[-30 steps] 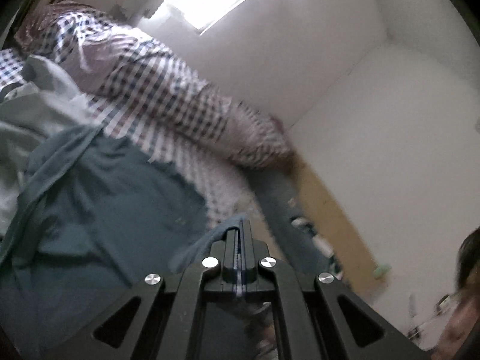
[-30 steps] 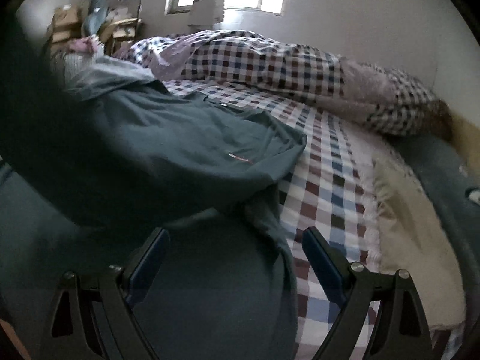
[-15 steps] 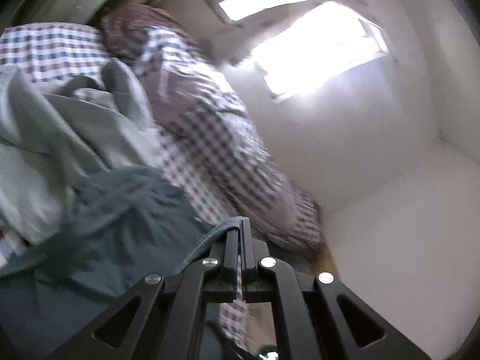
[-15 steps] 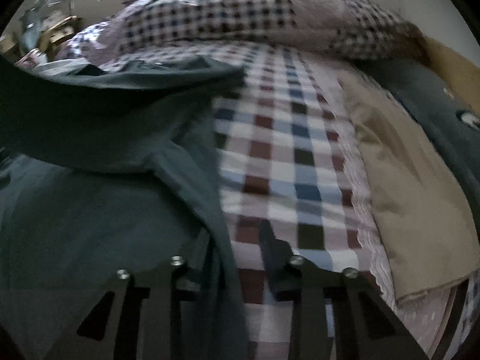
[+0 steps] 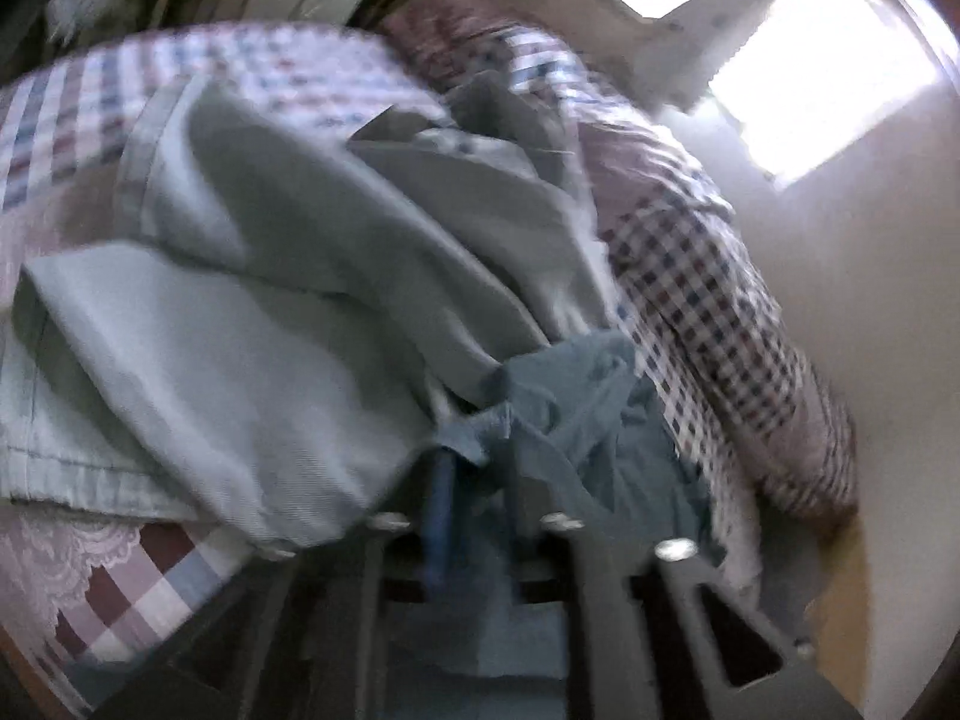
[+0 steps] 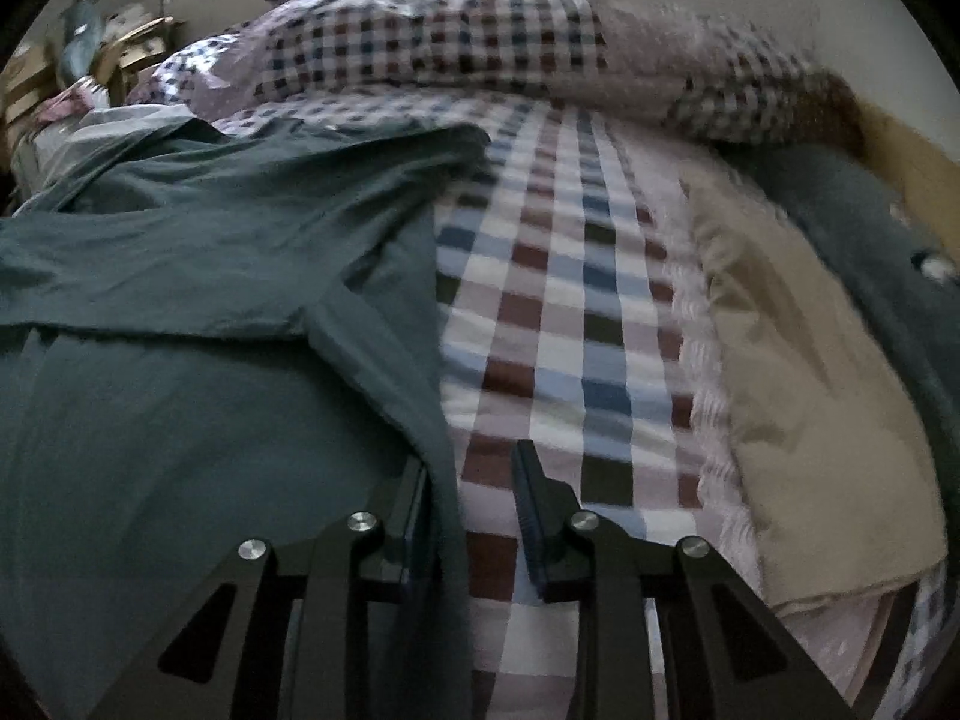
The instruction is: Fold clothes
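A dark teal shirt [image 6: 210,240] lies spread over the left half of a checked bed sheet [image 6: 570,300]. My right gripper [image 6: 474,480] sits low at the shirt's right edge. Its jaws are opening; the hem runs between them against the left finger, and bare sheet shows before the right finger. The left wrist view is blurred. There my left gripper [image 5: 477,474] has its jaws opening, with a bunched corner of the teal shirt [image 5: 576,408] draped loosely over and between the fingertips. A pale grey-green garment [image 5: 270,312] lies piled just left of it.
A rolled checked quilt [image 6: 450,42] runs along the far side of the bed under a bright window [image 5: 810,72]. A folded beige garment [image 6: 810,390] and a dark grey one [image 6: 870,228] lie along the bed's right side. Cluttered shelves [image 6: 90,48] stand far left.
My left gripper swung down toward the pale garment and went from shut on the teal cloth to parted. My right gripper narrowed from wide open around the shirt's hem.
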`<state>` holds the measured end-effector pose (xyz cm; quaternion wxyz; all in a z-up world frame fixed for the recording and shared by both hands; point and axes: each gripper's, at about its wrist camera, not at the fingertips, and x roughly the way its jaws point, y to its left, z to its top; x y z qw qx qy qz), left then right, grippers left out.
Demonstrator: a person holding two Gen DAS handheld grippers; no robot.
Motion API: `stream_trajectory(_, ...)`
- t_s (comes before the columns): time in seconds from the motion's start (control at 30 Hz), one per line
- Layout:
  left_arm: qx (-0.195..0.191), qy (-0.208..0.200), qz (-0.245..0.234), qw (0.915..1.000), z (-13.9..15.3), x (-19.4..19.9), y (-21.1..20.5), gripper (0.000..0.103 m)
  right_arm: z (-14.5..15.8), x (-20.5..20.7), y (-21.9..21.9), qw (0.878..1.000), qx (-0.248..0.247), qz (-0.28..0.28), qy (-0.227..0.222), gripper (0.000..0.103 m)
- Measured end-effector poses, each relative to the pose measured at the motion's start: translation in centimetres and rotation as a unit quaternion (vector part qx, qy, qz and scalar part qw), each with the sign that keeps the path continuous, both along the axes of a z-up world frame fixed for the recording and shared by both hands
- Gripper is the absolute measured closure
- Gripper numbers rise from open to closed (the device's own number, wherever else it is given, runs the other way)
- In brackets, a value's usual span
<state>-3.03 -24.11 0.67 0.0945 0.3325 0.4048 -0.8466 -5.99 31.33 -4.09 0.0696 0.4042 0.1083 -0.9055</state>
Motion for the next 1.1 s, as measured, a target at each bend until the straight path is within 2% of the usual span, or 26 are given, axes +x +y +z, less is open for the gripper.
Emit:
stream_trajectory(0.03, -0.006, 0.021, -0.013, 0.9997, 0.2, 0.3, 1.1, 0.049, 0.4, 0.5, -0.6, 1.000, 0.011, 0.011, 0.021, 0.064)
stream_trajectory(0.07, -0.013, 0.043, -0.026, 0.9987, 0.4, 0.7, 2.3, 0.029, 0.9, 1.0, -1.3, 0.998, 0.024, 0.024, 0.043, 0.061)
stream_trajectory(0.1, -0.019, 0.064, -0.040, 0.9970, 0.6, 1.0, 3.4, 0.019, 1.1, 1.5, -2.0, 0.997, 0.036, 0.036, 0.062, 0.054)
stream_trajectory(0.17, -0.031, 0.107, -0.066, 0.9916, 1.0, 1.7, 5.6, 0.019, 1.6, 2.4, -3.6, 0.991, 0.065, 0.059, 0.097, 0.050)
stream_trajectory(0.2, -0.041, 0.110, -0.093, 0.9887, 0.7, 1.5, 7.0, 0.019, 1.6, 2.7, -4.4, 0.988, 0.087, 0.068, 0.107, 0.049)
stream_trajectory(0.27, -0.060, 0.114, -0.151, 0.9801, 0.1, 0.8, 9.8, 0.019, 0.9, 3.0, -5.4, 0.980, 0.144, 0.078, 0.108, 0.047)
stream_trajectory(0.33, -0.080, 0.116, -0.208, 0.9679, -0.5, 0.2, 12.7, 0.019, 0.2, 3.0, -5.2, 0.977, 0.176, 0.076, 0.092, 0.047)
stream_trajectory(0.37, -0.089, 0.118, -0.236, 0.9604, -0.9, -0.1, 14.1, 0.018, 0.1, 2.9, -4.6, 0.979, 0.171, 0.072, 0.084, 0.047)
stream_trajectory(0.43, -0.102, 0.119, -0.262, 0.9524, -1.4, -0.4, 16.0, 0.018, 1.0, 2.8, -2.7, 0.987, 0.131, 0.051, 0.074, 0.047)
stream_trajectory(0.5, -0.107, 0.120, -0.276, 0.9476, -1.7, -0.9, 17.8, 0.018, 2.3, 3.1, -1.8, 0.990, 0.107, 0.035, 0.086, 0.045)
stream_trajectory(0.53, -0.109, 0.120, -0.283, 0.9452, -1.8, -1.2, 18.7, 0.018, 3.0, 3.4, -2.1, 0.988, 0.111, 0.034, 0.100, 0.041)
stream_trajectory(0.6, -0.104, 0.120, -0.282, 0.9460, -2.1, -1.3, 18.8, 0.018, 3.8, 3.9, -3.5, 0.982, 0.133, 0.042, 0.126, 0.037)
stream_trajectory(0.73, -0.095, 0.119, -0.279, 0.9480, -2.8, -1.3, 18.9, 0.018, 3.0, 4.3, -8.3, 0.962, 0.212, 0.090, 0.145, 0.036)
stream_trajectory(0.77, -0.079, 0.118, -0.277, 0.9503, -3.1, -1.6, 18.7, 0.018, 2.3, 4.4, -9.5, 0.954, 0.241, 0.107, 0.145, 0.036)
stream_trajectory(0.87, -0.078, 0.126, -0.277, 0.9494, -3.1, -1.7, 18.9, 0.018, -0.1, 4.0, -12.0, 0.925, 0.316, 0.151, 0.147, 0.036)
stream_trajectory(0.97, -0.094, 0.131, -0.293, 0.9423, -2.8, -1.5, 19.5, 0.018, -2.3, 3.2, -13.4, 0.897, 0.377, 0.178, 0.149, 0.037)
stream_trajectory(1.07, -0.104, 0.128, -0.304, 0.9383, -2.8, -1.4, 19.9, 0.018, -3.7, 2.0, -13.8, 0.880, 0.404, 0.204, 0.143, 0.042)
stream_trajectory(1.1, -0.103, 0.127, -0.306, 0.9378, -2.9, -1.4, 19.9, 0.018, -4.0, 1.6, -13.9, 0.876, 0.410, 0.209, 0.142, 0.049)
